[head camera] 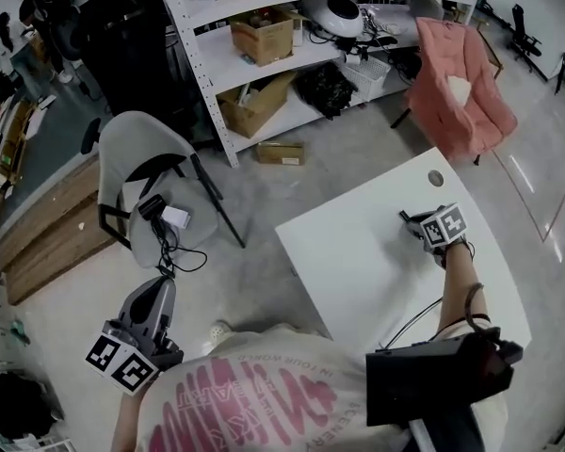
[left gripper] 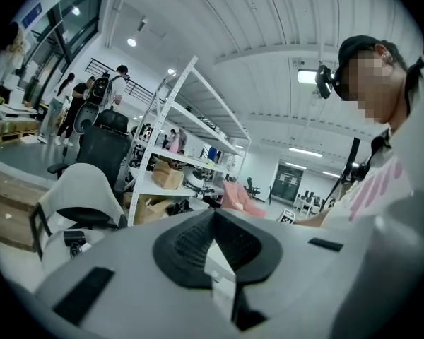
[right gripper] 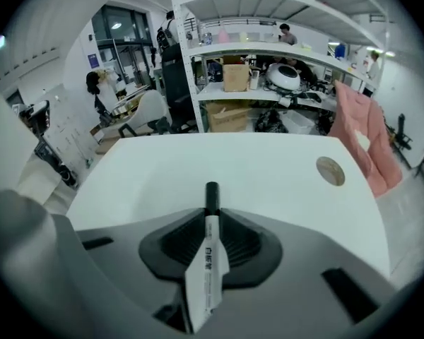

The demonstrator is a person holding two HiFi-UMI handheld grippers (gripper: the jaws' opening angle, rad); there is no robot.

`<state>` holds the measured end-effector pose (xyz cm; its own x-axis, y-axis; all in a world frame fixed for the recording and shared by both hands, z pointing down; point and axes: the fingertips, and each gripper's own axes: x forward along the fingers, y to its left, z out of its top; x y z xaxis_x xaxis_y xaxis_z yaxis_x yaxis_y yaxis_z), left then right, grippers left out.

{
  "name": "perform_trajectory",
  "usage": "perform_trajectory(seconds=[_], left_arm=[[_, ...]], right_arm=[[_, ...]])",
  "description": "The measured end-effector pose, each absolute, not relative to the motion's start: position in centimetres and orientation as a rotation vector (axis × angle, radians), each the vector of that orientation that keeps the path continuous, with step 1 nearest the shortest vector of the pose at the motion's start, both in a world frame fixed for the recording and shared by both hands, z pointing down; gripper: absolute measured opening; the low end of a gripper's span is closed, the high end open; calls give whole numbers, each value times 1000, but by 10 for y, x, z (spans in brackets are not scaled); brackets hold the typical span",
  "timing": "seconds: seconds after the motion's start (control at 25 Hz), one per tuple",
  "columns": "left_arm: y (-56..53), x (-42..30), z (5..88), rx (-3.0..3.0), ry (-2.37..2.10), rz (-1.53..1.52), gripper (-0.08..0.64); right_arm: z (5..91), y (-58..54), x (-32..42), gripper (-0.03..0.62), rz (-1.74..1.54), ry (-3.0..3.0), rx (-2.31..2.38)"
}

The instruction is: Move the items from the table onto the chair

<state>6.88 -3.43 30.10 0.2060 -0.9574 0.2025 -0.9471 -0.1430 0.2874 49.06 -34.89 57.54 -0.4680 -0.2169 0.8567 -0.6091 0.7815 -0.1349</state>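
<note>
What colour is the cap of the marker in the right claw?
Black; the slim white marker shows best in the right gripper view.

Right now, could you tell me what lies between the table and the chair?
Only bare floor separates table from chair, per the head view.

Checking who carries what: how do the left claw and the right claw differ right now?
The right claw is shut on a marker; the left claw is shut on nothing. The right claw is over the white table; the left claw is over the floor near the gray chair. Both carry a patterned cube.
</note>
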Motion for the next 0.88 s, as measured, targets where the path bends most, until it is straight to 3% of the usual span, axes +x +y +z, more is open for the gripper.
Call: perform_trajectory(seconds=[0.28,0.52,0.88], left_arm=[[-59,75,314,2190,-1679,-90,9],[-79,77,317,2262,-1538,-78,9],[-83,33,290,2328,-1409,-194,9]], right_arm=[[566,-335,496,74,601,-2023,753],[509,-292,489,74,885,-2272,1026],[396,-220,403,74,1150,-2742,1196]])
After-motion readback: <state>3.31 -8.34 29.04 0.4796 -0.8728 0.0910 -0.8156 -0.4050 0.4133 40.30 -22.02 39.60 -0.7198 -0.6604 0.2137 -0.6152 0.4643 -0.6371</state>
